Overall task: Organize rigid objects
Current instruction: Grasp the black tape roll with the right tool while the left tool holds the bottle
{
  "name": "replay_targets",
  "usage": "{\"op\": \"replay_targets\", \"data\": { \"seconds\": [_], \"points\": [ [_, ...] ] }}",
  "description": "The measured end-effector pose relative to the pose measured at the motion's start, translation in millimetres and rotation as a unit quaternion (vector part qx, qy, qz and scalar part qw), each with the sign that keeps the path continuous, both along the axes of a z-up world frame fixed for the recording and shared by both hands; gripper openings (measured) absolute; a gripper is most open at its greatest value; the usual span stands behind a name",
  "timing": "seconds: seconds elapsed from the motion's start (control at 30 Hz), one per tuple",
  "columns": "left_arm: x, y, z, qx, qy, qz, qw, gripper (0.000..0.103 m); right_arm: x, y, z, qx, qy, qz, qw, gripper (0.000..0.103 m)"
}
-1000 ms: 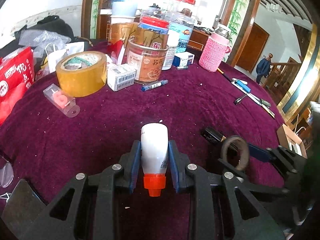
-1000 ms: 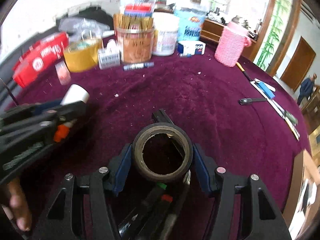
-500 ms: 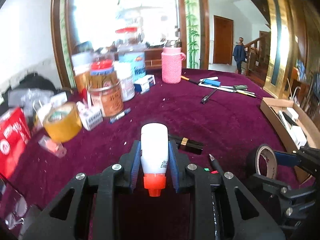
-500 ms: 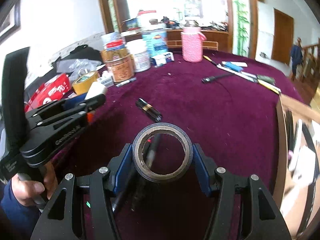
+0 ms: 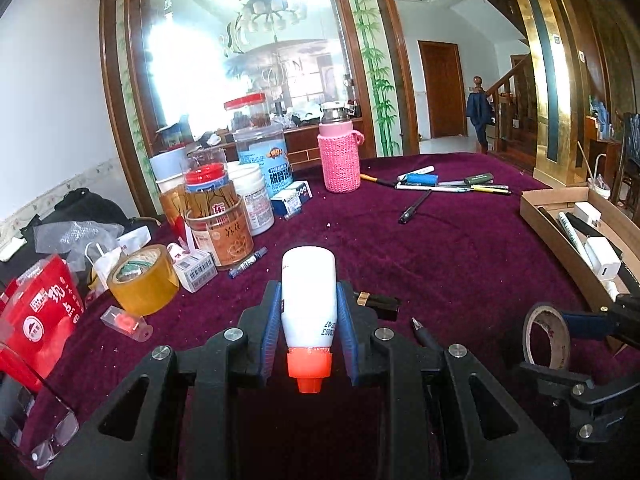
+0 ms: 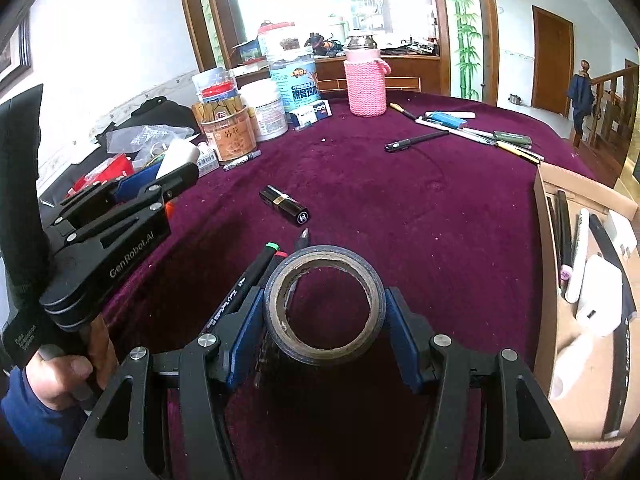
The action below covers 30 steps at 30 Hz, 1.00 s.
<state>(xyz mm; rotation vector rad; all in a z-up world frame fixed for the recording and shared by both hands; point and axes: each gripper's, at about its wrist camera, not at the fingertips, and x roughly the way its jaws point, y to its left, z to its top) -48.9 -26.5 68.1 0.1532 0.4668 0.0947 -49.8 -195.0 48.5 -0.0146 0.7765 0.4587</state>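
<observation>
My left gripper (image 5: pixel 308 320) is clamped on a white bottle (image 5: pixel 308 294), orange cap toward the camera, held above the maroon table (image 5: pixel 440 248). My right gripper (image 6: pixel 325 320) is clamped on a dark tape roll (image 6: pixel 325 304), its hole facing up; in the left view the roll shows at the frame's right edge, the gripper cut off behind it.

Under the roll lie markers (image 6: pixel 240 284), their lower ends hidden by the fingers (image 6: pixel 248 320); I cannot count them. A black lipstick (image 6: pixel 285 204) lies beyond them, apart.

The cardboard box (image 6: pixel 548 216) sits at the table's right side, cut off by the lens rim. It holds white and black items I cannot identify.

At the far left crowd jars (image 5: pixel 224 220), a yellow tape roll (image 5: pixel 142 280) and a pink-sleeved flask (image 5: pixel 340 160); labels are unreadable. Pens (image 5: pixel 452 184) lie at the far edge.
</observation>
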Motion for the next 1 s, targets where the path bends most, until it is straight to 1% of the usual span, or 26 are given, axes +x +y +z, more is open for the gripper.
{"op": "replay_targets", "data": {
  "seconds": [0.33,0.73,1.0],
  "points": [
    [-7.1,-6.8,4.6,0.015,-0.014,0.000,0.9998,0.025,-8.0,-6.2,2.7,0.007,0.003,-0.004,1.000,0.054],
    [-10.9,-16.3,7.1,0.029,-0.017,-0.004,0.9994,0.025,-11.6,-14.9,5.2,0.020,0.002,-0.009,1.000,0.054],
    [-14.5,-29.3,9.6,0.043,-0.019,-0.010,0.9989,0.025,-12.4,-29.4,7.1,0.035,0.002,-0.016,0.999,0.054]
  ]
}}
